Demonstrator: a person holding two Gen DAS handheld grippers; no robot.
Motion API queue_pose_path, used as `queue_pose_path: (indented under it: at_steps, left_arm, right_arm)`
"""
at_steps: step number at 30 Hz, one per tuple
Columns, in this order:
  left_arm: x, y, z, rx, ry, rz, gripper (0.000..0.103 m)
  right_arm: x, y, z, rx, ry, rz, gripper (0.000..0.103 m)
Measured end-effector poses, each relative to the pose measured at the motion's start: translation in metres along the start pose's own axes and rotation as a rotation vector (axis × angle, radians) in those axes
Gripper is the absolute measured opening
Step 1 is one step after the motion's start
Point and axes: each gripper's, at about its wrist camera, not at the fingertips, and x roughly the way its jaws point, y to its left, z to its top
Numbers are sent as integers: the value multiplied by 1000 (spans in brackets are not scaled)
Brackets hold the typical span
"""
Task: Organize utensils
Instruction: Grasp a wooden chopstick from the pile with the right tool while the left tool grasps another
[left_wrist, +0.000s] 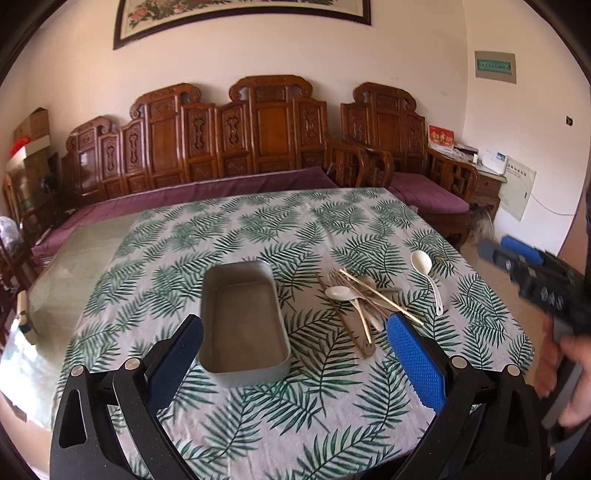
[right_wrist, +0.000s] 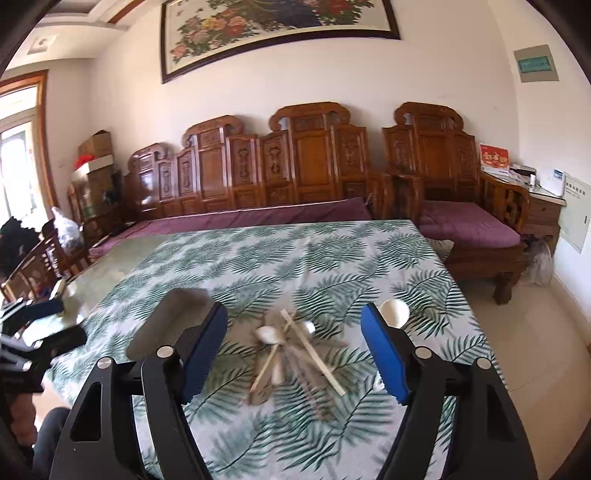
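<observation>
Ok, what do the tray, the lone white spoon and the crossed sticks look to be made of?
Tray: probably metal, matte grey, with thin walls and rounded corners. Lone white spoon: glossy white, ceramic or plastic; the look leaves it open. Crossed sticks: pale tan chopsticks, likely bamboo or wood, matte. Both grippers hover with jaws open, holding nothing.

A grey rectangular metal tray (left_wrist: 243, 321) lies empty at frame centre, with a crossed heap of spoons, forks and chopsticks (left_wrist: 360, 299) right of it and a lone white spoon (left_wrist: 428, 275) farther right.
</observation>
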Motion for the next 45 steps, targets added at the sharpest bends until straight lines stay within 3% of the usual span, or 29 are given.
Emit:
queue_pose_path:
  at_steps: [8, 15, 25, 32, 43, 45]
  left_arm:
    - [49, -15, 4, 31, 79, -41, 96]
    - [87, -27, 1, 35, 133, -68, 96]
    - [136, -44, -17, 21, 227, -101, 72]
    - [159, -56, -31, 26, 285, -102, 65]
    - [189, -51, -29, 16, 325, -59, 61]
    - [195, -51, -26, 14, 331, -55, 55]
  right_arm:
    - [53, -53, 8, 48, 52, -59, 73]
    - [115, -77, -18, 49, 155, -30, 62]
    - [198, -65, -76, -15, 393, 114, 33]
    - [204, -71, -88, 1, 456, 155, 24]
    - [199, -60, -90, -51, 478, 199, 24]
    - [202, -58, -93, -74, 497, 186, 23]
